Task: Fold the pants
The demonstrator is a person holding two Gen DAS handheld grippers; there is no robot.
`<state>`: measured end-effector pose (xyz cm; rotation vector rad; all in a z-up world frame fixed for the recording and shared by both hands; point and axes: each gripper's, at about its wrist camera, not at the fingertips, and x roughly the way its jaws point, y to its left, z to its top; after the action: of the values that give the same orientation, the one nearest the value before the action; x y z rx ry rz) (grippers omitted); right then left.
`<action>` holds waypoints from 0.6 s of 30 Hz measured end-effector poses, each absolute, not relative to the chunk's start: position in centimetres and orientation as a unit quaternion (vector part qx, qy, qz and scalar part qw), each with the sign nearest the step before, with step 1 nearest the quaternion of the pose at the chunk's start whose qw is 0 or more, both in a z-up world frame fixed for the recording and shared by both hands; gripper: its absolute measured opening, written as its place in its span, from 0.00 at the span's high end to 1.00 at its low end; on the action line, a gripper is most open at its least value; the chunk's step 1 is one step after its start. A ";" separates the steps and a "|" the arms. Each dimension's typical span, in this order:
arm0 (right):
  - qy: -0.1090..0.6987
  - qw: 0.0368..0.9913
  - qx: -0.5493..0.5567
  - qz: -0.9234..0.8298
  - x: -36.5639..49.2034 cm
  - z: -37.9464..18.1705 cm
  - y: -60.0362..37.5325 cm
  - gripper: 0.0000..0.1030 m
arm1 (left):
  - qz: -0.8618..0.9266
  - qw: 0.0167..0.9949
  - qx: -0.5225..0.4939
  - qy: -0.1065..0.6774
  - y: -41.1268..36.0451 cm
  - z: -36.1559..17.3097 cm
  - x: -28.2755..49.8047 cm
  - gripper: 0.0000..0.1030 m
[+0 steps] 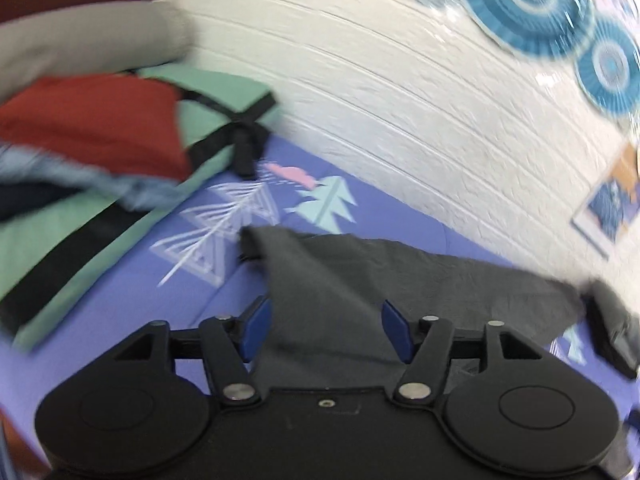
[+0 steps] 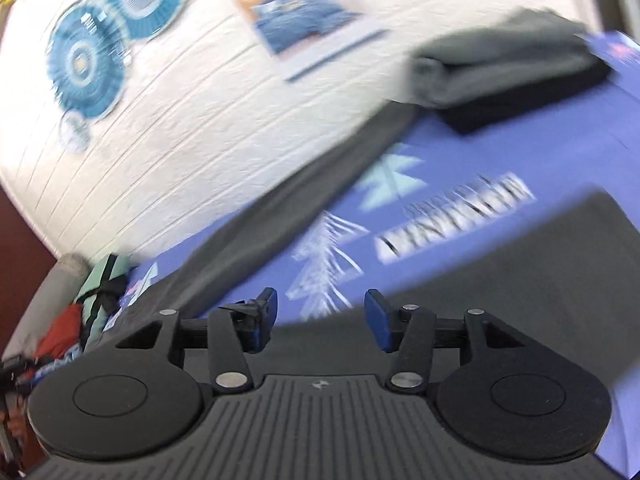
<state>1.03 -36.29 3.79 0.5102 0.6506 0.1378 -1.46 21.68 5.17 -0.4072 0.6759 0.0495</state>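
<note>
Left wrist view
- tool state: left tool (image 1: 326,330) spread wide, blue pads clear of cloth; nothing pinched.
- pants: dark grey pants (image 1: 360,280) lie flat on the purple bed sheet (image 1: 192,308), directly under and ahead of the tool, running off to its right. A raised corner sits ahead, left of centre.
- other: red and green clothes pile (image 1: 100,128) far left; white wall (image 1: 380,80) beyond. Frame blurred.

Right wrist view
- tool state: right tool (image 2: 322,320) spread, nothing between the pads.
- pants: one strip of pants (image 2: 280,216) runs ahead-left along the wall edge; a broader panel lies under and to the right of the tool. Sheet (image 2: 500,152) shows between them.
- other: folded grey stack (image 2: 508,64) far ahead-right.

Judgement
- step: a fold appears just laid and let go; both tools empty above the cloth.
- next move: likely pick fresh grip points on an edge or end, approach low, and close on all layers so the next fold comes over evenly.
- unclear: which end is the waistband.
</note>
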 end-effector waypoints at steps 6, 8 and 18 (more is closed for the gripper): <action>0.315 0.923 0.198 0.100 9.5 4.7 -35.9 0.15 | -0.017 0.922 -0.141 0.361 19.9 4.9 6.6 0.00; 0.329 0.914 0.198 0.132 12.7 4.5 -35.5 0.14 | -0.039 0.919 -0.116 0.375 19.0 4.7 9.5 0.00; 0.343 0.913 0.102 0.193 25.7 3.6 -31.1 0.00 | -0.126 0.900 -0.012 0.416 14.6 0.7 20.6 0.00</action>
<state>25.65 -31.05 3.56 0.2105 0.7072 0.3977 20.64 14.63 0.66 -0.0246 0.8616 -0.2598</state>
